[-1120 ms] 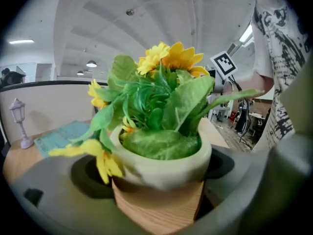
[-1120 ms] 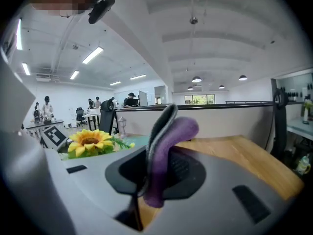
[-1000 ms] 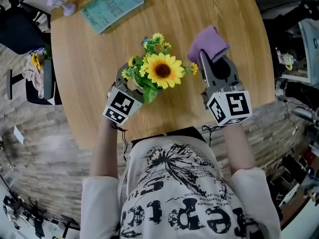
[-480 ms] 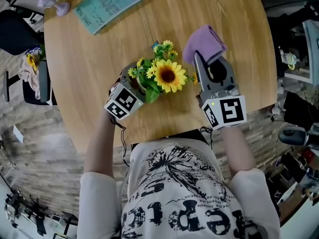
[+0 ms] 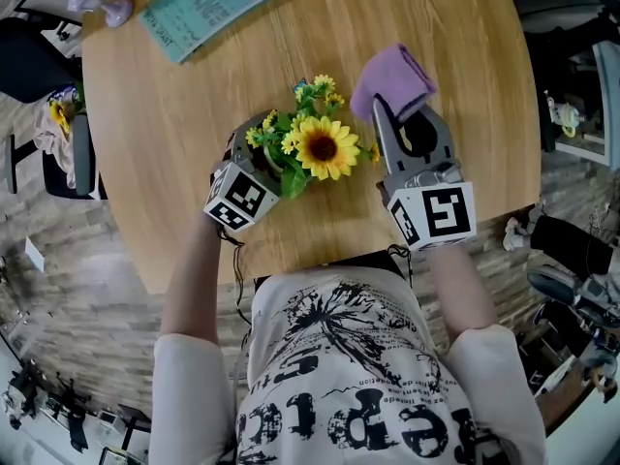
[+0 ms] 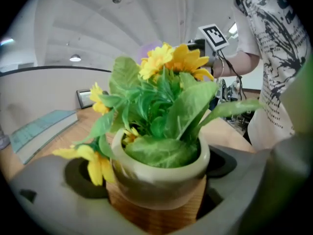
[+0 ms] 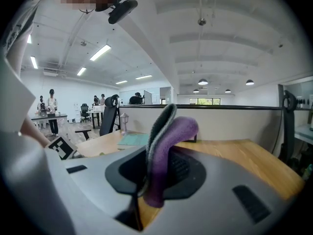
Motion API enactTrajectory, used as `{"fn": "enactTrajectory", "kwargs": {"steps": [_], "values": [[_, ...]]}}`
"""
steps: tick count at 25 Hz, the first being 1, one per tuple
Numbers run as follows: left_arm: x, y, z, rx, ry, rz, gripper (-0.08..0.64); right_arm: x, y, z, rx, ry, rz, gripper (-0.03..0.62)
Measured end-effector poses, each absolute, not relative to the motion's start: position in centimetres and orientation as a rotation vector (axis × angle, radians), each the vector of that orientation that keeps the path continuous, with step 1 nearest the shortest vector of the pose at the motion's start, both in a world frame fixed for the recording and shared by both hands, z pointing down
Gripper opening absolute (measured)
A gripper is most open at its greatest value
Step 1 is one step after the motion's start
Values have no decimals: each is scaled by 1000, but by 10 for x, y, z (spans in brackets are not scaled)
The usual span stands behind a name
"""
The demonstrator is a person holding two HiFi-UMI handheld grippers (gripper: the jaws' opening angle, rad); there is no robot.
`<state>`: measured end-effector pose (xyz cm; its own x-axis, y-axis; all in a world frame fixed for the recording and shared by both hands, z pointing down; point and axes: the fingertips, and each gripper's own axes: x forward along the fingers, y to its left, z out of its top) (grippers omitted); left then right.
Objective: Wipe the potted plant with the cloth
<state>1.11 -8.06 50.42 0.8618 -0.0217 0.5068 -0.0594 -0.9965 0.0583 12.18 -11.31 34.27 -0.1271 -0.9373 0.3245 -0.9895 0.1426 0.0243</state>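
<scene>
the potted plant (image 5: 312, 149) was clasped by the jaws of the left gripper (image 5: 255, 163); the cloth (image 5: 392, 80), pinched in the right gripper (image 5: 407, 132), was held just right of the flowers.

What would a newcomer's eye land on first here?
The big yellow sunflower of the potted plant stands out at the middle of the round wooden table, its pot clasped in the left gripper. Just right of the flowers, the purple cloth sticks up, pinched in the right gripper. A teal book lies near the far left edge.
</scene>
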Motion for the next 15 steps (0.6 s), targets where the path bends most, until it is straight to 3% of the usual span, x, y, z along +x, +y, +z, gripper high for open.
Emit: {"fn": "enactTrajectory", "kwargs": {"steps": [2,10,15], "values": [[10,-85,488,2948,-98,709,586,121,-113,340,1878,-2166,287,78],[-7,-88,432,2940,-185,568,586,114,-114,320,1862,-2224,253,78],[-16,-86,383,2972,-263,439,507,109,-106,308,1869,-2252,252,78]]}}
